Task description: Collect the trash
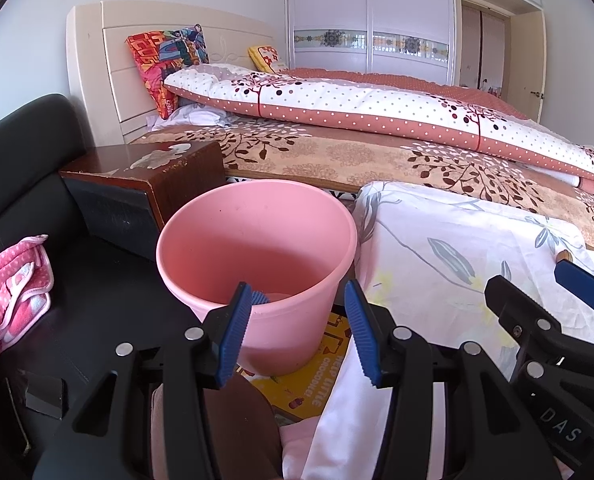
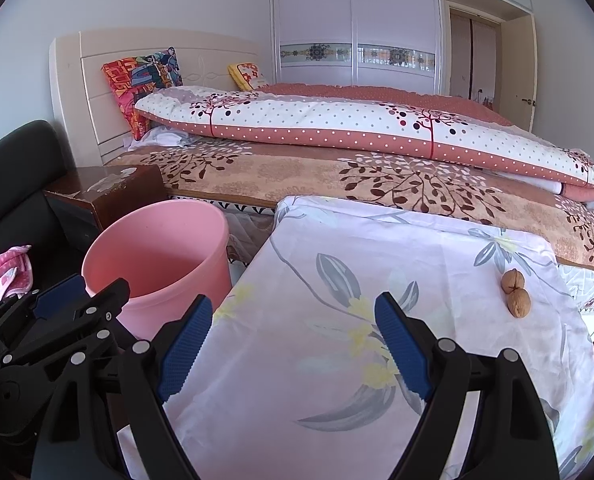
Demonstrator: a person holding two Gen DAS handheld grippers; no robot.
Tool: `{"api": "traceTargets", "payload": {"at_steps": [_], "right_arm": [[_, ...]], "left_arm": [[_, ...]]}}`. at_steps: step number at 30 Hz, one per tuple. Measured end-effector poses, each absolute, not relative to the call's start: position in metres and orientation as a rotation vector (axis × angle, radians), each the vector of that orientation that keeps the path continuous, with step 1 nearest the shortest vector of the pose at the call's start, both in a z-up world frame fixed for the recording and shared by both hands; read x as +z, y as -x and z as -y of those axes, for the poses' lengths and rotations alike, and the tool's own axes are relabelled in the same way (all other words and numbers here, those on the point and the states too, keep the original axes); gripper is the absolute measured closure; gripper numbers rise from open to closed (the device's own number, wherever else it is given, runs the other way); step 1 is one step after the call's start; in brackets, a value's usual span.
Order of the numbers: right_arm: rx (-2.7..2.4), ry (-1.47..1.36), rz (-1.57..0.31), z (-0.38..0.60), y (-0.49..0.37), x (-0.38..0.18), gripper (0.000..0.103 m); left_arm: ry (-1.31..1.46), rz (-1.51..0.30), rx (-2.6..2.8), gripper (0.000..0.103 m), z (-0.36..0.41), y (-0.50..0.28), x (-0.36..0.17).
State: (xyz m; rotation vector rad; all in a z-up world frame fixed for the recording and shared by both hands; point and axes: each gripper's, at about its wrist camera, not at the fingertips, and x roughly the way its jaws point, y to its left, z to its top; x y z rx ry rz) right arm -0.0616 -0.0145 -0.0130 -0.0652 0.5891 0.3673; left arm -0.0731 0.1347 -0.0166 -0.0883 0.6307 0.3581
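- Left gripper (image 1: 303,330): ribbed blue pads apart, straddling the near rim of the smooth pink plastic bucket (image 1: 257,264); its bottom is partly hidden.
- Right gripper (image 2: 293,344): jaws apart, empty, over the floral cloth (image 2: 377,280).
- Two wrinkled walnuts (image 2: 516,294), touching, lie far right on the cloth.

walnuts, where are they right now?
Right wrist view: the two walnuts lie touching each other on the flowered cloth, toward its right edge, right of the right gripper, away from the pink bucket.
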Motion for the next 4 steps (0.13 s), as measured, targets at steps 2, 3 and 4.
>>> {"api": "traceTargets", "payload": {"at_steps": [2, 3, 4], "right_arm": [[0.365, 0.063, -0.592, 0.0148, 0.0615, -0.0148, 0.021], [0.364, 0.061, -0.592, 0.0152, 0.0616, -0.0154, 0.021], [0.363, 0.059, -0.593, 0.0152, 0.0615, -0.0156, 0.021]], "left_arm": [[0.084, -0.631, 0.356, 0.054, -0.1341, 0.0727, -0.0172], [0.084, -0.632, 0.355, 0.054, -0.1338, 0.0724, -0.0175], [0.085, -0.633, 0.353, 0.054, -0.1338, 0.0722, -0.0174]]}}
